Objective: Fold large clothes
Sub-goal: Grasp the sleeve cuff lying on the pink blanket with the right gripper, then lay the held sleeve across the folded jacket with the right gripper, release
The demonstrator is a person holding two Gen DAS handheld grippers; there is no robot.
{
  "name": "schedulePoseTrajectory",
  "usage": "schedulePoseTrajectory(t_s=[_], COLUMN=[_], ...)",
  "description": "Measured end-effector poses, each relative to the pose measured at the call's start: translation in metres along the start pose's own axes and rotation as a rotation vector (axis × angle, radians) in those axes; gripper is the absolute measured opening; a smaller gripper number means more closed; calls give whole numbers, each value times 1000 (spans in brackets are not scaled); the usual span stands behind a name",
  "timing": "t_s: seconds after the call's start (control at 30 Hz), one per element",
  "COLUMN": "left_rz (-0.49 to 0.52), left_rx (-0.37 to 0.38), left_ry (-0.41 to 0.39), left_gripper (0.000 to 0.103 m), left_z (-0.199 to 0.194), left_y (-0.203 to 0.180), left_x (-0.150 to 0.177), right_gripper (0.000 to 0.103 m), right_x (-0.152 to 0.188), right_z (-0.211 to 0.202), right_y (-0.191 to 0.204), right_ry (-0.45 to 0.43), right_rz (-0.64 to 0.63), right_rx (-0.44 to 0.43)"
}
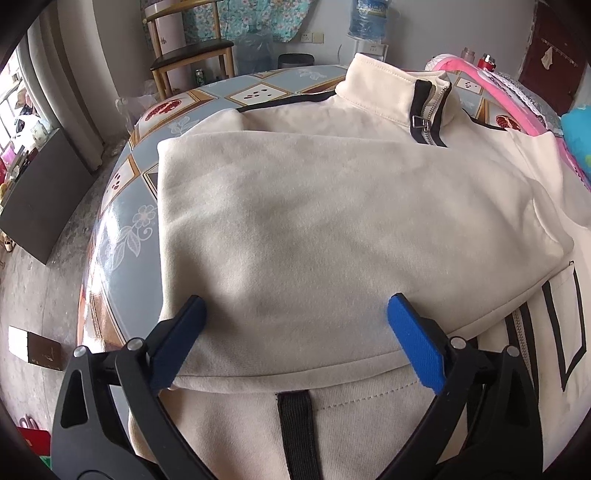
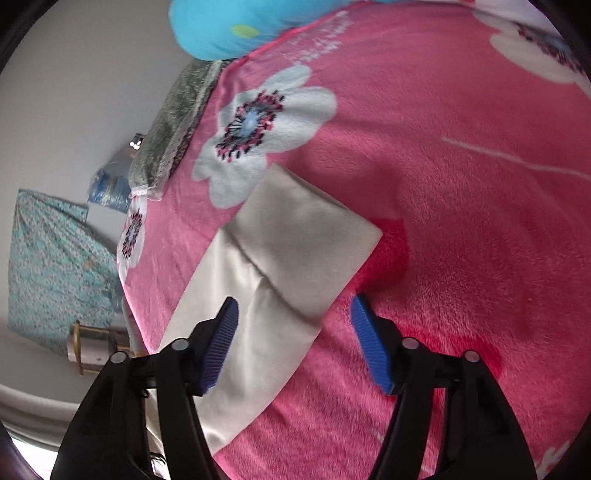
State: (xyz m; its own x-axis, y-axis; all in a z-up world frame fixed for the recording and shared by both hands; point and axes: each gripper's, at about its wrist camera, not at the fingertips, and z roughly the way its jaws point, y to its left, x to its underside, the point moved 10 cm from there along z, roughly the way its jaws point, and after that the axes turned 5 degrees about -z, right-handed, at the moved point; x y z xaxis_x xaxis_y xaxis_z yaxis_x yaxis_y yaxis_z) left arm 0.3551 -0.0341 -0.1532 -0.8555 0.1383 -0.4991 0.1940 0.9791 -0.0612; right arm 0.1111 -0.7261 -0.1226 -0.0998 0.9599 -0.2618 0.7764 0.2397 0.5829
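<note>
A cream zip-neck jacket (image 1: 314,206) with black trim lies on the patterned table (image 1: 122,206), its left side folded across the front. Its stand-up collar (image 1: 391,92) points away from me. My left gripper (image 1: 295,314) is open just above the folded panel's near edge and holds nothing. In the right wrist view a cream sleeve (image 2: 273,273) with its cuff lies stretched over a pink flowered blanket (image 2: 443,184). My right gripper (image 2: 293,314) is open above the sleeve, near the cuff seam, and holds nothing.
A wooden chair (image 1: 192,51) stands beyond the table's far edge, with a water bottle (image 1: 255,48) and bin behind. A dark board (image 1: 40,195) leans at left on the floor. A blue cushion (image 2: 236,26) lies on the blanket's far side.
</note>
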Motion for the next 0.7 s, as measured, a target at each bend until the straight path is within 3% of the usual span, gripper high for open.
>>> schedulePoseTrajectory(t_s=[0.17, 0.3, 0.5, 0.7], left_rz=[-3, -6, -8, 4], left_rx=[-7, -10, -15, -11], left_ry=[46, 52, 74, 74], left_gripper=[96, 96, 96, 96], left_z=[2, 2, 4, 4], left_y=[0, 0, 1, 0], left_x=[-2, -2, -3, -3], right_gripper=[41, 15, 11, 10], right_x=[-6, -7, -8, 16], right_z=[8, 2, -44, -102], right_y=[-2, 3, 61, 157], right_ry=[-26, -42, -161, -246], right_rz=[-33, -77, -258, -457], right_rx=[38, 54, 58, -50])
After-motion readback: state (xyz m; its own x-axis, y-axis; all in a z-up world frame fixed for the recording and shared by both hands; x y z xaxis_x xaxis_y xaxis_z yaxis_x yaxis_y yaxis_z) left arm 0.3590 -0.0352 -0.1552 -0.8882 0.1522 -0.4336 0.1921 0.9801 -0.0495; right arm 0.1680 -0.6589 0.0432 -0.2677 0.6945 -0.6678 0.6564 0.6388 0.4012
